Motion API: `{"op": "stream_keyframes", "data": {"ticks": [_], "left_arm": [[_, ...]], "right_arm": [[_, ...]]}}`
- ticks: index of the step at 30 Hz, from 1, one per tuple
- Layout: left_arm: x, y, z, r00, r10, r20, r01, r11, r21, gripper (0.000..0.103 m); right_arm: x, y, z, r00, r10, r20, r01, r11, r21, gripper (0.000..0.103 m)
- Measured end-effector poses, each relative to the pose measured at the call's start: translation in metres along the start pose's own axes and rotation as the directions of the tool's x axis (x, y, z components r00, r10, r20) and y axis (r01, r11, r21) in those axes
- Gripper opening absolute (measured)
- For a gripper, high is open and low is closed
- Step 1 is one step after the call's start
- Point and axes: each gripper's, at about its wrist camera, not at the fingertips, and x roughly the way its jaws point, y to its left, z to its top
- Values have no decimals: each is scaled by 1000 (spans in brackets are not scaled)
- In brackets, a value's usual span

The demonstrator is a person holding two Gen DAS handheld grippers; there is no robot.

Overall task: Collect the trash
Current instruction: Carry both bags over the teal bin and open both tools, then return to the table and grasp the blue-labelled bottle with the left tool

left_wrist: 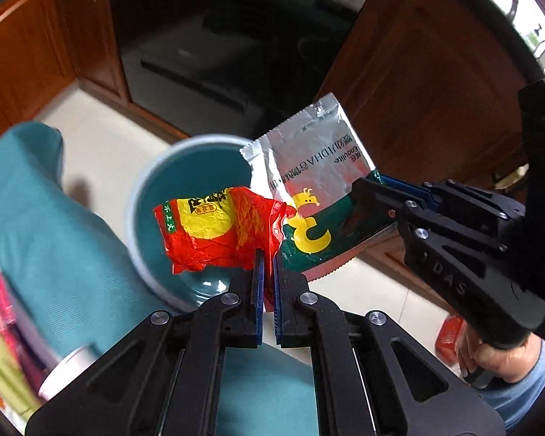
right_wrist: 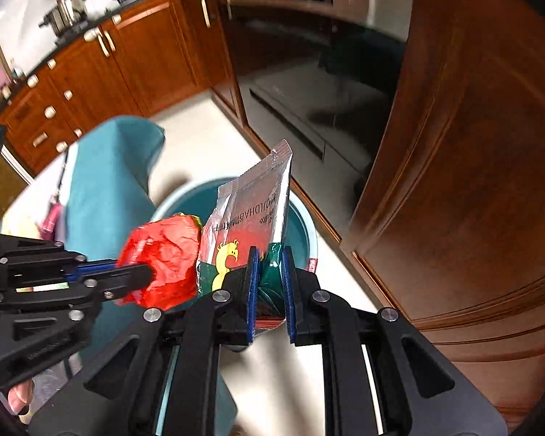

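Observation:
My left gripper point(left_wrist: 268, 254) is shut on a crumpled red and yellow wrapper point(left_wrist: 218, 229), which hangs over the open teal bin point(left_wrist: 185, 181) on the floor. Beside it my right gripper point(right_wrist: 269, 254) is shut on the green lower end of a silver foil pouch point(right_wrist: 254, 210) with a yellow figure printed on it. In the left wrist view the pouch point(left_wrist: 309, 174) stands just right of the red wrapper, over the bin's right rim, with the right gripper point(left_wrist: 367, 185) clamping it from the right. In the right wrist view the left gripper point(right_wrist: 149, 272) holds the red wrapper point(right_wrist: 163, 265) above the bin point(right_wrist: 301, 225).
A teal cloth point(left_wrist: 54, 225) drapes over a table edge left of the bin. Dark wooden cabinets point(right_wrist: 472, 181) and a black glass oven door point(right_wrist: 319, 83) stand close behind the bin. A red basket point(left_wrist: 448, 338) sits on the pale floor tiles at the right.

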Motion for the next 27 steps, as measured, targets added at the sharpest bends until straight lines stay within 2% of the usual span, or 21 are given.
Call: {"op": "stream_keyframes", "data": {"ticks": [4,6,7,8,9,11,14,17,27], "left_arm": [[24,13,2,998,25,-57,-26,1000,-13,9],[29,16,-1,996,45,-80,-45,999,-4,12],[29,18,-2,994,64,-83,-63,998,9,24],[29,18,-3,992,95,-82,-94,995,26,44],[23,22,-6,990,116,-76,-113,993,32,53],[17,26,-11,989,141,-48,-139,990,36,58],[11,32,-9,991,125,-53,-124,992,9,61],[2,37,-11,990,138,-38,-138,990,3,65],[-35,26,-30,990,141,6,-141,990,2,67]], "right_arm": [[27,-3,-2,998,3,-57,-2,1000,7,13],[37,-3,-4,997,19,-77,-18,1000,19,24],[41,-3,-4,996,32,-86,-29,999,31,46],[44,-3,-2,995,42,-91,-38,998,41,72],[46,-3,-1,994,59,-92,-54,997,58,79],[48,0,1,994,72,-83,-66,995,73,81],[49,-1,3,991,87,-100,-77,992,103,84],[52,-1,3,988,103,-113,-88,988,130,85],[19,16,0,991,104,-84,-95,990,107,87]]}}
